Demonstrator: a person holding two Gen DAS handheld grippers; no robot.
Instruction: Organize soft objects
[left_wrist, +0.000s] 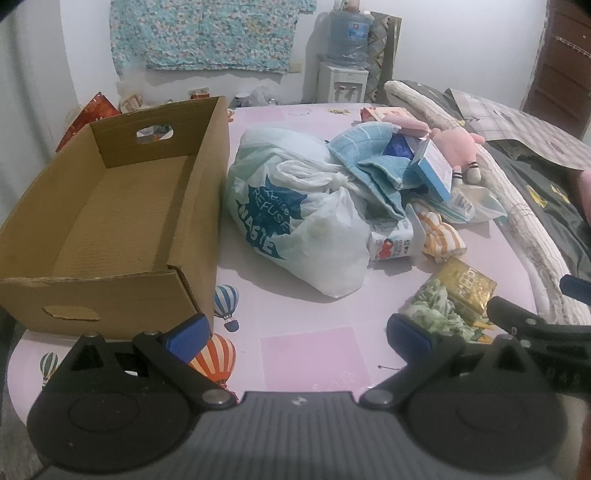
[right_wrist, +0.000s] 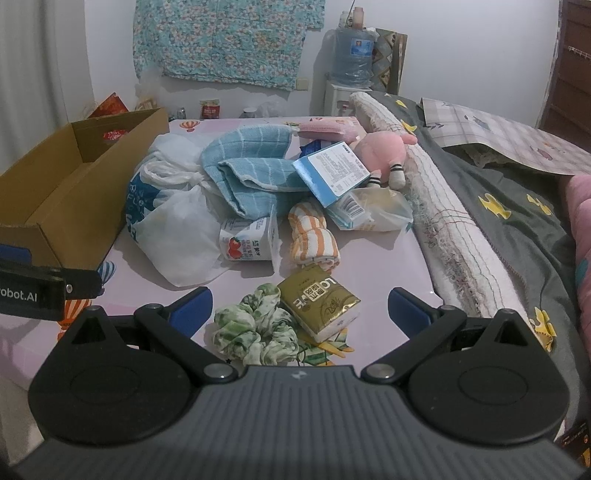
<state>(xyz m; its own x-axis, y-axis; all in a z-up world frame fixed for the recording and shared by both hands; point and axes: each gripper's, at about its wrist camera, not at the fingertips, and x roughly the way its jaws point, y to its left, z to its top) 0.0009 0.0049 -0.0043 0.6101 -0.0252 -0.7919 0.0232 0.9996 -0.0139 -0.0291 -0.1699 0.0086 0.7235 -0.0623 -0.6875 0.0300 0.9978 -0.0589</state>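
Right gripper (right_wrist: 300, 306) spread wide, empty, right over the green scrunchie (right_wrist: 255, 330) at the tabletop's near edge, touching the gold tissue pack (right_wrist: 319, 306); left gripper (left_wrist: 295, 334) also spread, empty. Scrunchie looks light, squashy, likely best pinched across one bunched fold. Farther back: striped cloth (right_wrist: 314, 236), blue towel (right_wrist: 251, 173), pink plush (right_wrist: 384, 151); empty cardboard box (left_wrist: 122, 206) along the left edge.

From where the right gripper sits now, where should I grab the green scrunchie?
Pinch the scrunchie across its bunched ring, coming straight down from above with the open right gripper. It lies flat, and the gold tissue pack crowds its right edge.
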